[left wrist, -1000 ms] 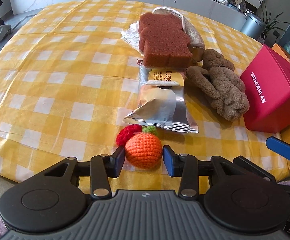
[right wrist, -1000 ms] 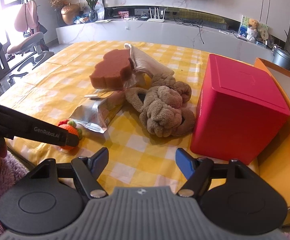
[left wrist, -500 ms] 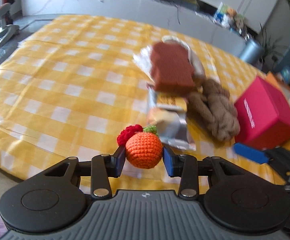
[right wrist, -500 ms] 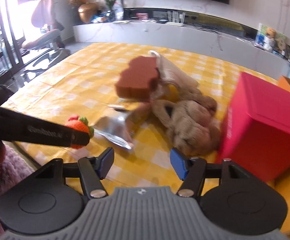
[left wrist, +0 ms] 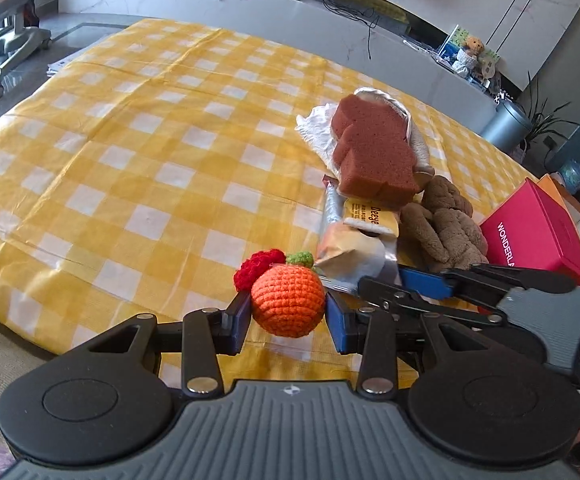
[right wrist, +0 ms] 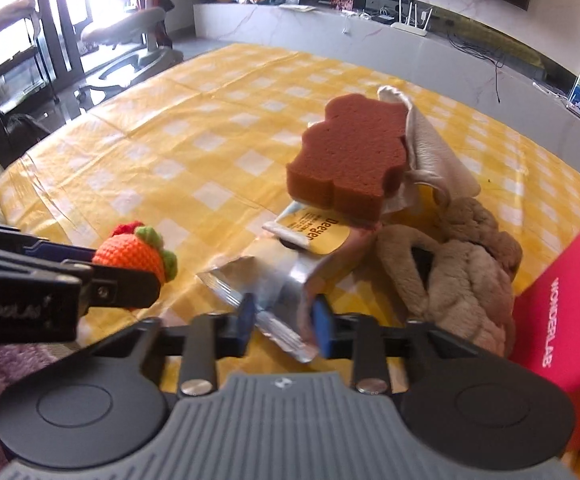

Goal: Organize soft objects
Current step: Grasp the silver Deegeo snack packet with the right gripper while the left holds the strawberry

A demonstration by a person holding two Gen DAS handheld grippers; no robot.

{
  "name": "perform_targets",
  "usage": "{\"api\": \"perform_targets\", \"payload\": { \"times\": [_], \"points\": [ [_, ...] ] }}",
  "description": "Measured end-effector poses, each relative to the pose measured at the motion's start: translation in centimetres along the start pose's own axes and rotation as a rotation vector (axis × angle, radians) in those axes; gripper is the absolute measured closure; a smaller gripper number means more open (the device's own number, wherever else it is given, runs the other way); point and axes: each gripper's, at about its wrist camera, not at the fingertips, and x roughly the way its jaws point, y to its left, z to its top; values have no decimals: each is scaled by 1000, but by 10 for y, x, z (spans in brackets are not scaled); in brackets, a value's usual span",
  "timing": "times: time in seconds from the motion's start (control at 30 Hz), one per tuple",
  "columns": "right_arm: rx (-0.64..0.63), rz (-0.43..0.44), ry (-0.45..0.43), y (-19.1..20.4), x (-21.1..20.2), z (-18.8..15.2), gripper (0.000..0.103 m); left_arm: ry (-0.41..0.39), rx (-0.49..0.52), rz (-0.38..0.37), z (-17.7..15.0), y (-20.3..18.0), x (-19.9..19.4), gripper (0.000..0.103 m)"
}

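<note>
My left gripper (left wrist: 287, 318) is shut on an orange crocheted fruit (left wrist: 288, 305) with a green top and a red crocheted piece (left wrist: 258, 269), held above the table's near edge; it also shows in the right wrist view (right wrist: 132, 258). My right gripper (right wrist: 284, 322) is half closed around the near end of a silver snack bag (right wrist: 274, 284), fingers on both sides; whether the pads press it I cannot tell. A brown sponge (left wrist: 373, 152) lies on a white cloth (left wrist: 317, 132). A brown plush toy (left wrist: 441, 224) lies to its right.
A yellow checked tablecloth (left wrist: 150, 152) covers the table. A red WONDERLAB box (left wrist: 537, 236) stands at the right by an orange tray (left wrist: 569, 196). A beige leather glove (right wrist: 433, 148) lies behind the sponge. An office chair (right wrist: 138, 36) stands beyond the table.
My left gripper closed on the orange fruit and lifted it off the table. My right gripper moved forward and left to the silver bag and narrowed its jaws around the bag's end.
</note>
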Motion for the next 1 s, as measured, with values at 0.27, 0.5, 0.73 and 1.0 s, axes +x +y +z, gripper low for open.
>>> {"api": "perform_targets", "payload": {
  "times": [0.27,0.5,0.73,1.0],
  "points": [
    [-45,2,-21,3,-16,-2,102,4,26,-29,-3,-2,-3,58],
    [-7,-3,3,-15,-57,-32,103,17,77,-72,-13,-15,-11,58],
    [68,-52,57,-36,-85,-77,103,51,130,-111,-29,-36,-13,58],
    [158,-55,-3,-43,-99,-79,93,24,124,-56,-35,-42,-12,58]
  ]
}}
